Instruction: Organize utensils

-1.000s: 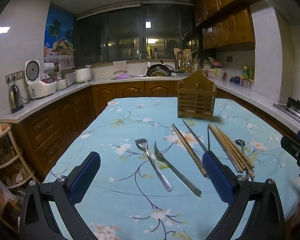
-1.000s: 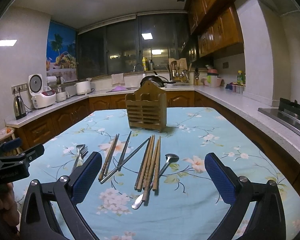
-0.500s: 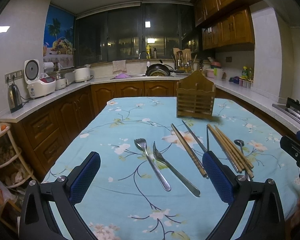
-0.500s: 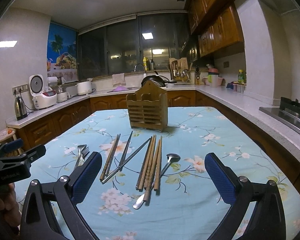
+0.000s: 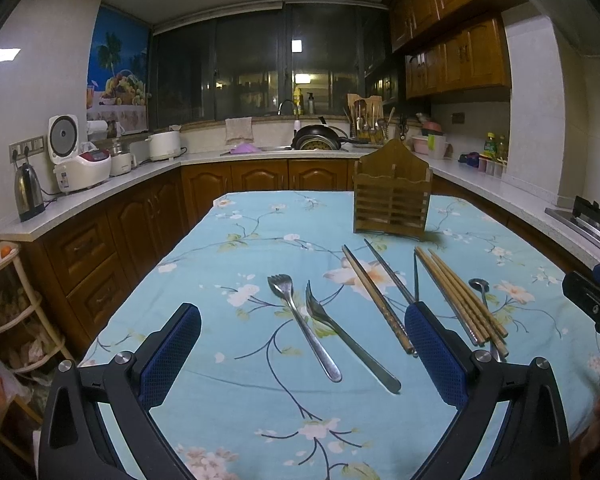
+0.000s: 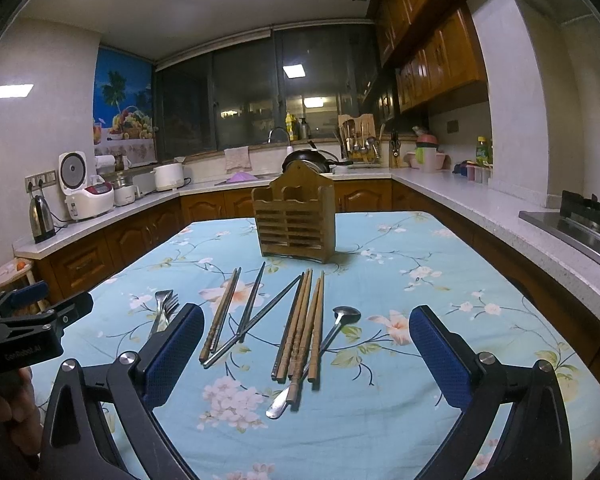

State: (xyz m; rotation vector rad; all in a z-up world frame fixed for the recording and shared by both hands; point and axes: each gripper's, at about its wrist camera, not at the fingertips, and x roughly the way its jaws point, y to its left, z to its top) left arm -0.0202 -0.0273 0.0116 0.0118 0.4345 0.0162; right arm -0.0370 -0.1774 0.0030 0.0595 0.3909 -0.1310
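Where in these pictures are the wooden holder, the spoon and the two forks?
wooden holder point(image 6: 296, 222): right wrist view, on its slatted front.
spoon point(image 6: 346, 314): right wrist view, on its bowl; the handle runs under the wooden chopsticks.
two forks point(image 5: 300, 314): left wrist view, on the left fork's handle.

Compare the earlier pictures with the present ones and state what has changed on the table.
Almost nothing. Both views drift very slightly, so the left gripper and right gripper barely shift; both stay open and empty. The forks, chopsticks, spoon and wooden holder lie untouched on the tablecloth.
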